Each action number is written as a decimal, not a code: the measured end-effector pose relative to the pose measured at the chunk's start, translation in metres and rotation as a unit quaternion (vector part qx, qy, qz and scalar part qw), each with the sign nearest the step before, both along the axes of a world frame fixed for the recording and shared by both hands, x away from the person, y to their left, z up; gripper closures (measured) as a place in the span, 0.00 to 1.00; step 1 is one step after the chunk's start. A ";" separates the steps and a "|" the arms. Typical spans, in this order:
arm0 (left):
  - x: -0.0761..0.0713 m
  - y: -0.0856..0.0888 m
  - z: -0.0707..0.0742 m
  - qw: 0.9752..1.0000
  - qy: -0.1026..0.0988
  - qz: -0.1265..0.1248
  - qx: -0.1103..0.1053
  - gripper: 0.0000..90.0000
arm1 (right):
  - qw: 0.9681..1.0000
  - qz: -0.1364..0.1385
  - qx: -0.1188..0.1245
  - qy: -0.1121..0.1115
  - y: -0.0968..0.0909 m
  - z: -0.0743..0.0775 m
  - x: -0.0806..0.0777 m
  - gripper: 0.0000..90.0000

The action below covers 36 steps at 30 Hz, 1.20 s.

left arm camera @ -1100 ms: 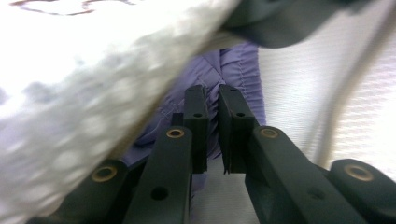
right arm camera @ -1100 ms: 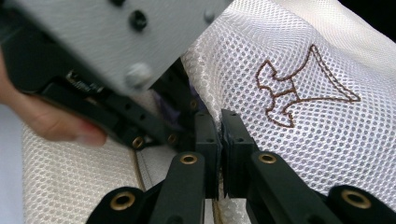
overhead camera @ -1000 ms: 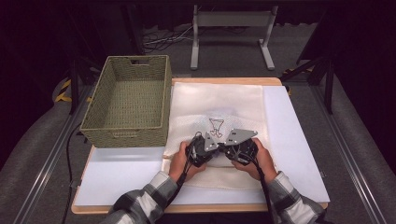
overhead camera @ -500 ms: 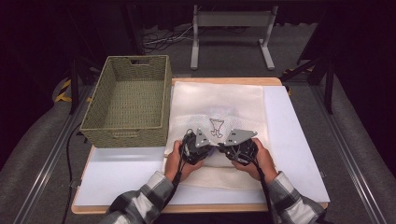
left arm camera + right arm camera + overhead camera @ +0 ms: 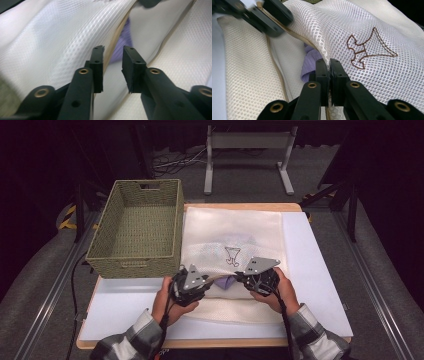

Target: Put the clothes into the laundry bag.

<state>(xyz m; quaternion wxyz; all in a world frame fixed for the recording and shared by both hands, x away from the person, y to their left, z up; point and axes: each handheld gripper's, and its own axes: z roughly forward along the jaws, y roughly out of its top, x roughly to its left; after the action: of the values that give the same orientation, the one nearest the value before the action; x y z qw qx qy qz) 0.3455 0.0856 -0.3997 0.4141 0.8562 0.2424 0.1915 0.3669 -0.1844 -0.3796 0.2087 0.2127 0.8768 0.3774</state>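
A white mesh bag (image 5: 235, 227) with a brown stitched emblem (image 5: 367, 50) lies flat on the white board. Something purple (image 5: 225, 282) made of cloth shows in the bag's opening at the near side. My right gripper (image 5: 330, 61) is shut on the upper mesh layer at the tan-trimmed rim and holds it raised. My left gripper (image 5: 113, 48) is to the left of it, and its jaws have just been opening. They now stand apart, with the tan rim and the purple cloth (image 5: 125, 30) behind the gap. Its pads do not press on anything. In the high view the two grippers (image 5: 207, 282) (image 5: 241, 277) point at each other.
A green woven basket (image 5: 132, 267) stands at the back left, touching the bag's left side. The white board (image 5: 310, 270) has bare room to the right of the bag and at the near left. A metal stand (image 5: 247, 150) stands on the floor beyond the table.
My left gripper has moved left, away from the right one, and its jaws have parted. The right gripper has stayed put, still clamped on the mesh.
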 end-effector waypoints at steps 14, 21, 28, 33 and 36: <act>-0.003 0.068 -0.031 0.996 0.070 0.051 0.015 0.51 | 1.000 -0.001 0.002 -0.010 -0.001 0.005 -0.004 0.97; 0.004 0.069 -0.041 0.993 0.115 0.039 0.009 0.56 | 1.000 0.003 0.007 -0.010 -0.003 0.005 -0.005 0.96; 0.005 0.066 -0.043 0.990 0.136 0.021 0.025 0.84 | 1.000 0.003 0.005 -0.010 -0.005 0.004 -0.008 0.96; 0.005 0.067 -0.042 0.989 0.146 0.024 0.018 0.92 | 1.000 0.004 0.004 -0.002 -0.007 0.000 -0.008 0.95; 0.005 0.069 -0.040 0.989 0.147 0.023 0.004 0.93 | 1.000 0.002 0.005 0.002 -0.009 -0.002 -0.008 0.95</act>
<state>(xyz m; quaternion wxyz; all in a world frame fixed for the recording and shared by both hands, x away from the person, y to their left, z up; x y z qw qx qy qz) 0.3505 0.1547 -0.4402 0.3662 0.8707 0.3199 0.0739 0.3585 -0.1931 -0.3819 0.2053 0.2122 0.8756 0.3822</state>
